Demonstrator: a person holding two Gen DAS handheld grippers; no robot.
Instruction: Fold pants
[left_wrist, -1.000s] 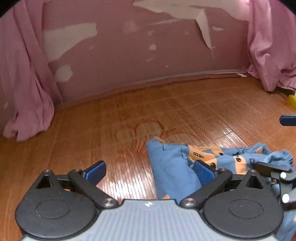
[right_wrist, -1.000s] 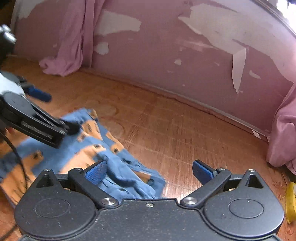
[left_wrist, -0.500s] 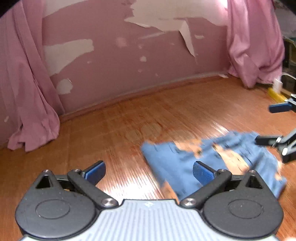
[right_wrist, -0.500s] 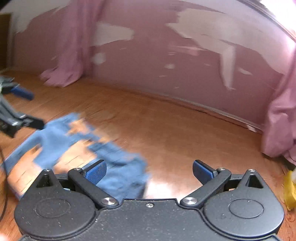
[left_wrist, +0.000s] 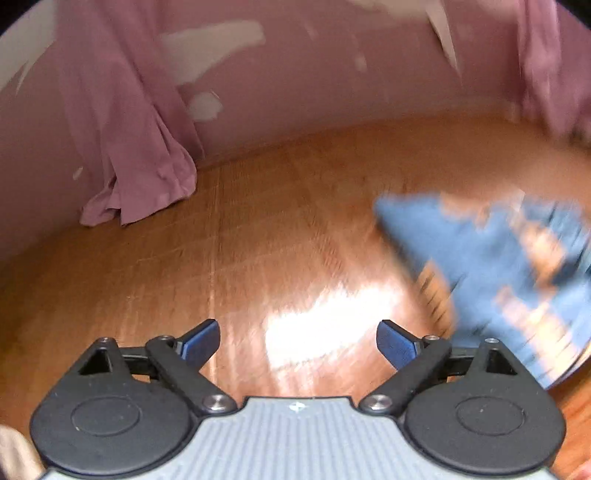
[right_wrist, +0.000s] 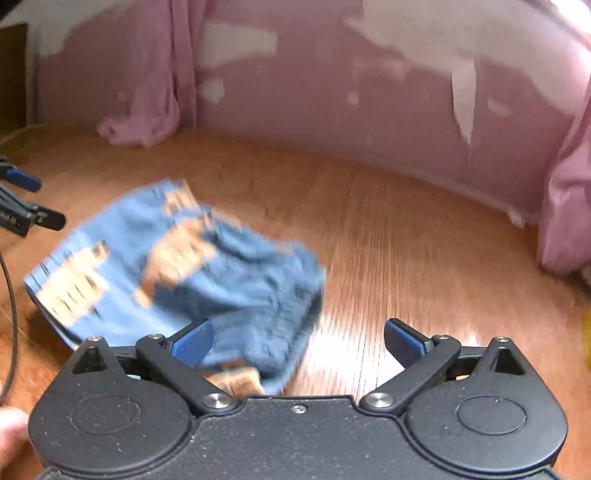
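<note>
Our fingers stand wide apart on both grippers, nothing between the blue pads. The left gripper (left_wrist: 298, 341) hangs over bare floor (left_wrist: 258, 236), with a bright glare patch just beyond its tips. The right gripper (right_wrist: 298, 341) also holds nothing; its left pad (right_wrist: 194, 341) overlaps the near edge of the pants (right_wrist: 177, 273) in the picture, but we cannot tell whether it touches the cloth. The pants, blue with orange patches, lie bunched on the floor, blurred in both views: to the right of our left gripper, and to the left and just beyond our right one. In the right view, the left gripper's tips show at the far left edge, apart from the pants. Beyond, pink curtains (left_wrist: 129, 147) hang against a peeling pink wall (right_wrist: 369, 92).
</note>
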